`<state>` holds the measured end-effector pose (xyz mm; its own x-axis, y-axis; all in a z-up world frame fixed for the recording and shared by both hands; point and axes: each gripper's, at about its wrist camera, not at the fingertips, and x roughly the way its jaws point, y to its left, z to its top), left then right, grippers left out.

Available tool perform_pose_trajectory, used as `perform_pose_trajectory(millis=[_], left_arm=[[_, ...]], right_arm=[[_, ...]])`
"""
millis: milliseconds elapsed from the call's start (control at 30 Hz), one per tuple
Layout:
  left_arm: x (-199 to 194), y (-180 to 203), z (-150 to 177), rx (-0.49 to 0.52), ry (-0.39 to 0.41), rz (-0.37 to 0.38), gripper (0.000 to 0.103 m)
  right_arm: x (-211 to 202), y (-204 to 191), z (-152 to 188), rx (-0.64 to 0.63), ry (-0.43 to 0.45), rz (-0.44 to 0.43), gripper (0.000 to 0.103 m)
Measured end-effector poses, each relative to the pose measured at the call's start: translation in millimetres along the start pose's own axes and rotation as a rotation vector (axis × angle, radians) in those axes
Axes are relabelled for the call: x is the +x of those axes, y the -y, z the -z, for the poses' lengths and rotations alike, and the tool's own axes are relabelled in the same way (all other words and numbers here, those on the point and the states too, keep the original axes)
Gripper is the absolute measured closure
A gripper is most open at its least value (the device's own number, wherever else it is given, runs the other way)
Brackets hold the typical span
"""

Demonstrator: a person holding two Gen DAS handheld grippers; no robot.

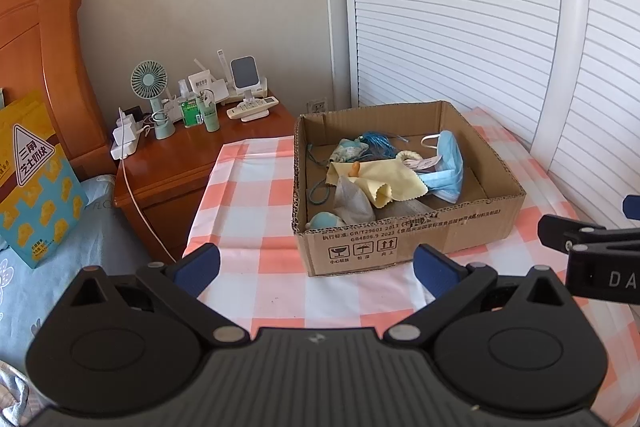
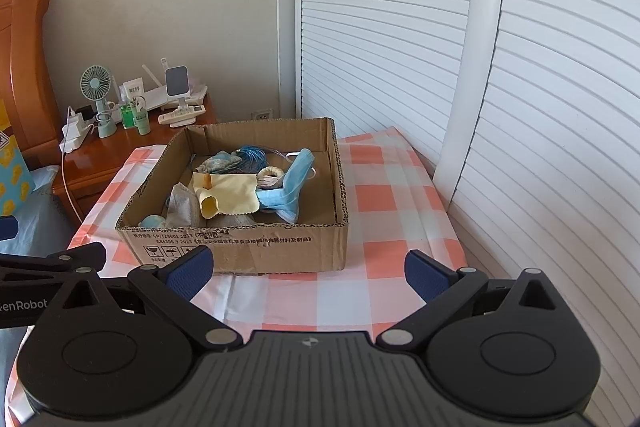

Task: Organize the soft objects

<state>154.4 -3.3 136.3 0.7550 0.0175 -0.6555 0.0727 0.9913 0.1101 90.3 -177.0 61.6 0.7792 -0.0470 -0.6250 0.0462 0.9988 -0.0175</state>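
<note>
While both tools are hovering wide apart and gripping nothing, the left tool (image 1: 316, 269) and right tool (image 2: 310, 269) are facing the open brown cardboard box (image 2: 248, 245) at twelve o'clock on the checkered desk (image 2: 384, 203). Inside are lying the limp, light pale-yellow cloth (image 2: 228, 193) and pleated blue face mask (image 2: 294, 183); pinching a raised fold looks best.

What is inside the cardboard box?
The cardboard box holds a blue face mask, a yellow cloth, a blue tassel, a grey pouch and a pale blue round thing. Whatever lies under the cloth and mask is covered.
</note>
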Motion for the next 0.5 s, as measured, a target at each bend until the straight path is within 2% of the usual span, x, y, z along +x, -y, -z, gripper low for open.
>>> perform_pose_trajectory(millis=[500], left_arm=[[0.2,0.9,-0.1,0.001,-0.001,0.001,0.001]], right_arm=[[-0.3,0.5,1.1,0.002,0.001,0.002,0.0]])
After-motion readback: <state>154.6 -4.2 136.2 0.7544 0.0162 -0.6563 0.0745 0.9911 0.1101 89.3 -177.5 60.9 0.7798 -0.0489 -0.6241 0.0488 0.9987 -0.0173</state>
